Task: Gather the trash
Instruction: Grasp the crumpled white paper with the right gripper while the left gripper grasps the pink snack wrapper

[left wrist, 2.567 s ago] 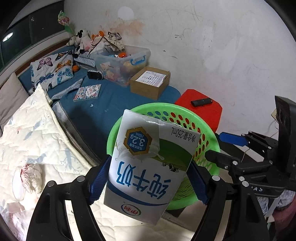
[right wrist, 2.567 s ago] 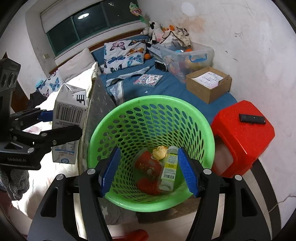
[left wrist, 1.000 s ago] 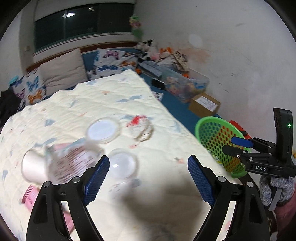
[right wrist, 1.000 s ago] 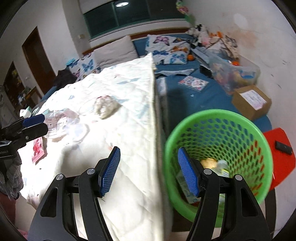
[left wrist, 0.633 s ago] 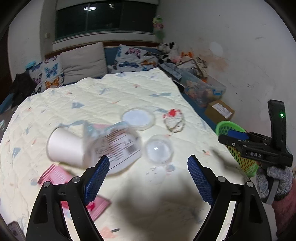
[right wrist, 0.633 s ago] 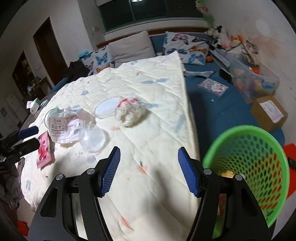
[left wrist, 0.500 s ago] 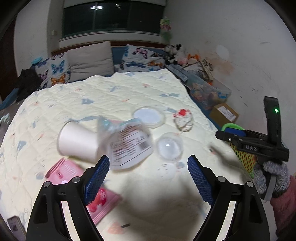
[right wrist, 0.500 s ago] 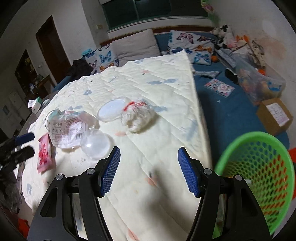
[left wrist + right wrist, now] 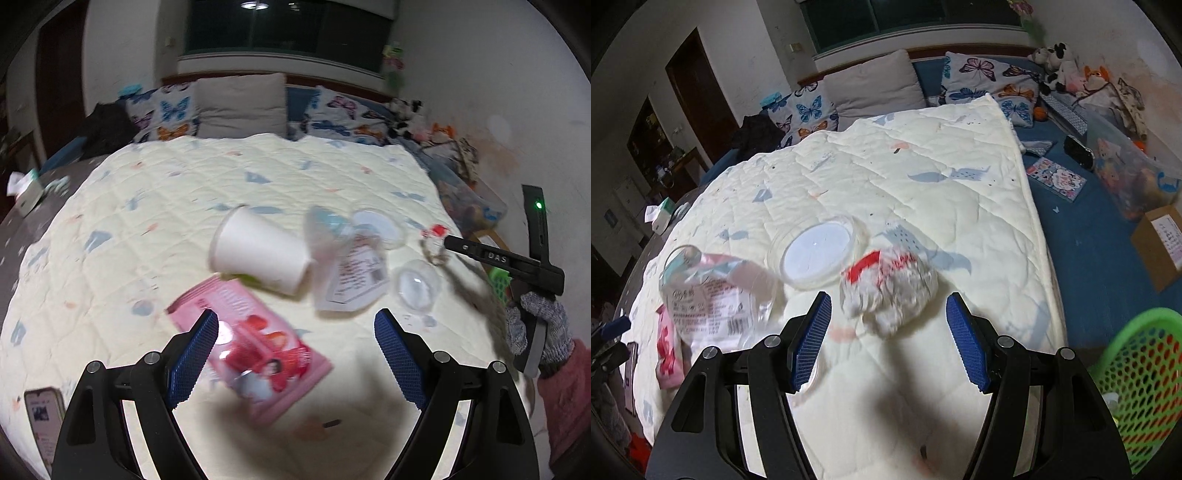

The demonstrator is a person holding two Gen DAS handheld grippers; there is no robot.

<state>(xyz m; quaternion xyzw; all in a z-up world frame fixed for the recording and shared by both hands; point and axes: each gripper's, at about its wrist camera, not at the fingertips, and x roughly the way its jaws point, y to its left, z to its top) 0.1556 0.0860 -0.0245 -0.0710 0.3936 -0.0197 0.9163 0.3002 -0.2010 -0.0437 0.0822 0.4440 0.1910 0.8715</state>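
- left tongs [image 9: 291, 347] spread wide, holding nothing, over flat pink snack packet [image 9: 251, 343] on cream quilted bed [image 9: 184, 192].
- white paper cup [image 9: 258, 254] on its side, touching clear labelled plastic bag [image 9: 351, 273].
- right tongs [image 9: 888, 339] wide apart, holding nothing, above crumpled white-and-red wrapper [image 9: 890, 291], beside round clear plastic lid [image 9: 816, 254].
- green mesh plastic basket [image 9: 1141, 387] beside the bed; contents too hidden to tell.

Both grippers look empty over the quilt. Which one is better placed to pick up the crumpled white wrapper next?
Right, probably. The right gripper is open and aimed at the crumpled wrapper, lying just ahead between its fingers. The left gripper, also open, faces the pink packet instead.
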